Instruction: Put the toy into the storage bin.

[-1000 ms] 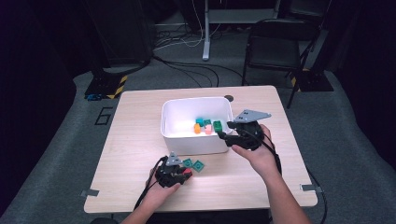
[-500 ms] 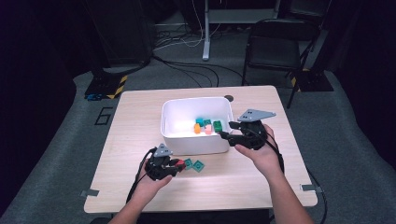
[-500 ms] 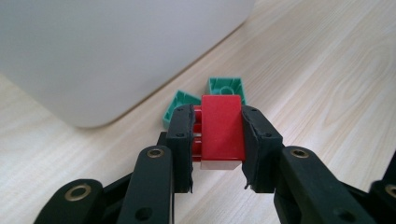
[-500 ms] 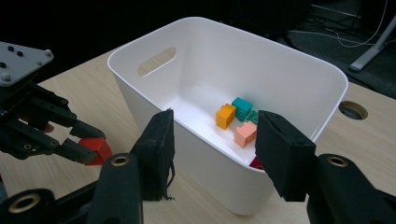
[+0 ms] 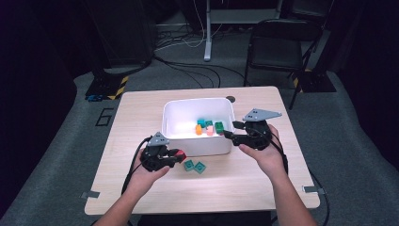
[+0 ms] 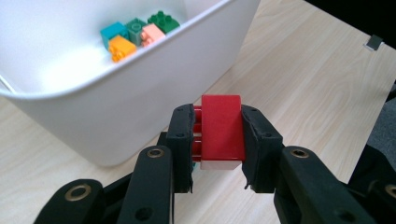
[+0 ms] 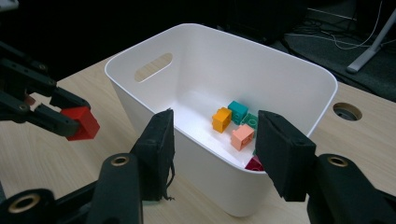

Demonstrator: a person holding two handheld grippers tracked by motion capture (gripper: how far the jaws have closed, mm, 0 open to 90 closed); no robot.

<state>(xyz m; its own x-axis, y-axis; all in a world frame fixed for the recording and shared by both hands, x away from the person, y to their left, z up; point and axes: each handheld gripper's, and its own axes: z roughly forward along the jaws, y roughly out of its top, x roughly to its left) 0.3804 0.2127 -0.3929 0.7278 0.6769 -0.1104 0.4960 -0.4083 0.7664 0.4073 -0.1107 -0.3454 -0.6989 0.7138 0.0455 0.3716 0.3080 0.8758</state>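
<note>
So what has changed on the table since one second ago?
The left gripper, shut on the red brick, has lifted off the table beside the two green bricks. The right gripper stayed open at the white bin.

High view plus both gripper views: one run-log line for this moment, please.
left gripper: shut on red brick, near bin wall | right gripper: open, nothing held, at white bin rim | two teal bricks on table

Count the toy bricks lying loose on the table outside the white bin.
2: both teal bricks, one beside the other, on the table in front of the bin. Others may be hidden behind the hands.
</note>
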